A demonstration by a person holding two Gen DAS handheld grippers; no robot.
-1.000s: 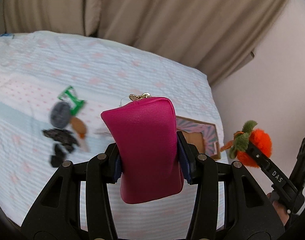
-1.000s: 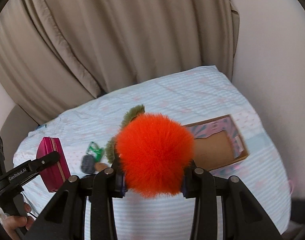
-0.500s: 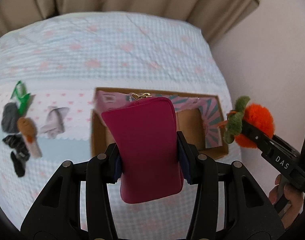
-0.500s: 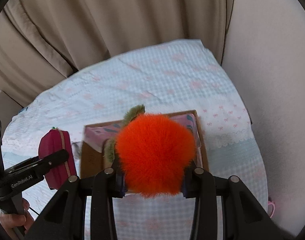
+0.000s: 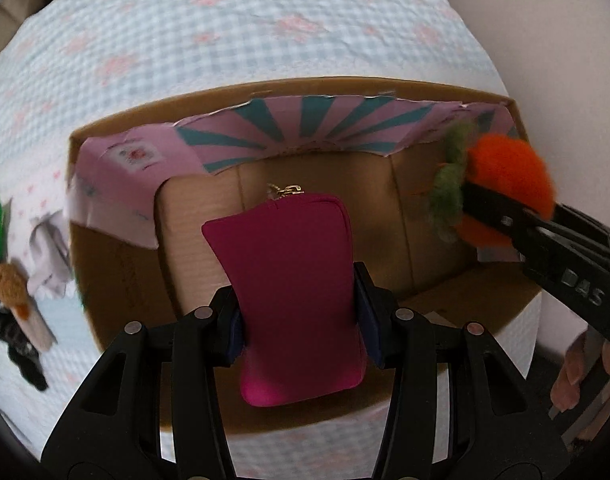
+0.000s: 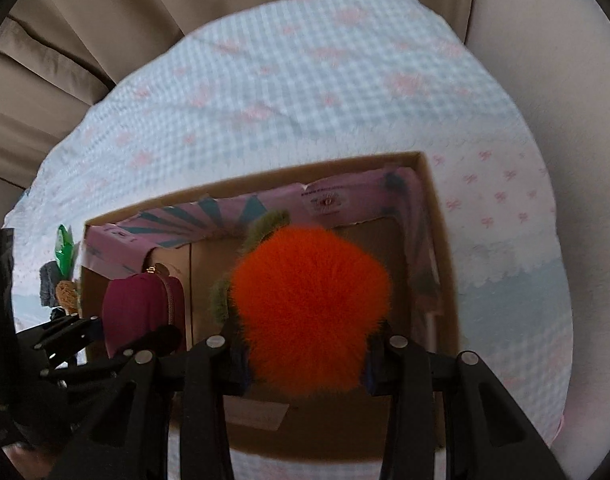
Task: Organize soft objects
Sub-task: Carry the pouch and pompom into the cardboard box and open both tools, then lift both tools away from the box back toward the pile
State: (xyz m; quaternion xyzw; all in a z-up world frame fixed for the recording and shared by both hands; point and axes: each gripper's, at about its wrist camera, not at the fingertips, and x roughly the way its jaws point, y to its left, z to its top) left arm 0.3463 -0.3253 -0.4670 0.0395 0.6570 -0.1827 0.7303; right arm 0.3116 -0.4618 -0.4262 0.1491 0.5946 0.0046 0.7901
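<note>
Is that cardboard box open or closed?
Open: the cardboard box shows its brown inside, pink flaps folded inward; the pouch hangs above it.

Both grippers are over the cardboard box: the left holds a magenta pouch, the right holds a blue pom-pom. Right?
Not quite: the pom-pom in the right gripper is orange, as the right wrist view shows. The left gripper does hold the magenta pouch over the cardboard box.

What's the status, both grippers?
Left gripper shut on pink pouch. Right gripper shut on orange pompom. Both over open cardboard box. Nothing blocking.
</note>
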